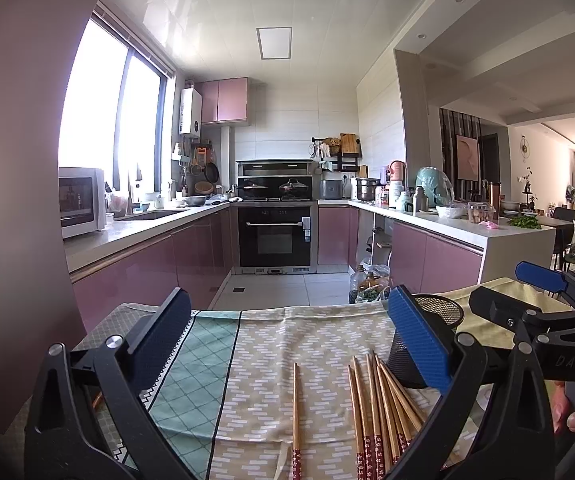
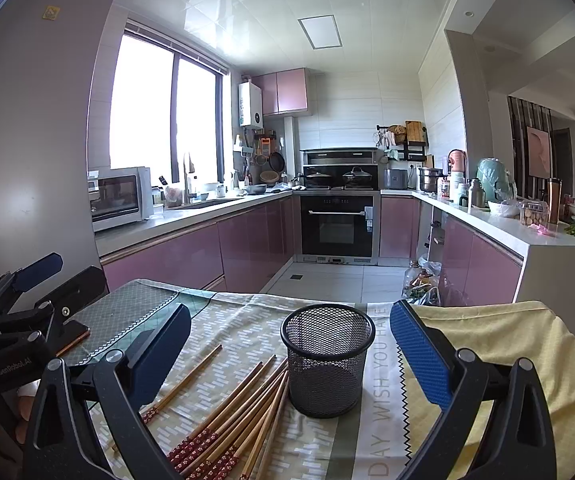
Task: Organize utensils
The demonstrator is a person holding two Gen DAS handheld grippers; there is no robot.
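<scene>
Both the left gripper and right gripper stand spread, empty. Pinch one chopstick mid-shaft; lower it tip-first into the mesh cup.

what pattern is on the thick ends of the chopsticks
Dark red with small white flowers on the chopsticks, clearest in the right wrist view.

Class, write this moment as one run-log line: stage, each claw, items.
stage: start | left claw: open, empty | right claw: open, empty | wooden chopsticks: loose on cloth | black mesh cup: upright, empty
</scene>
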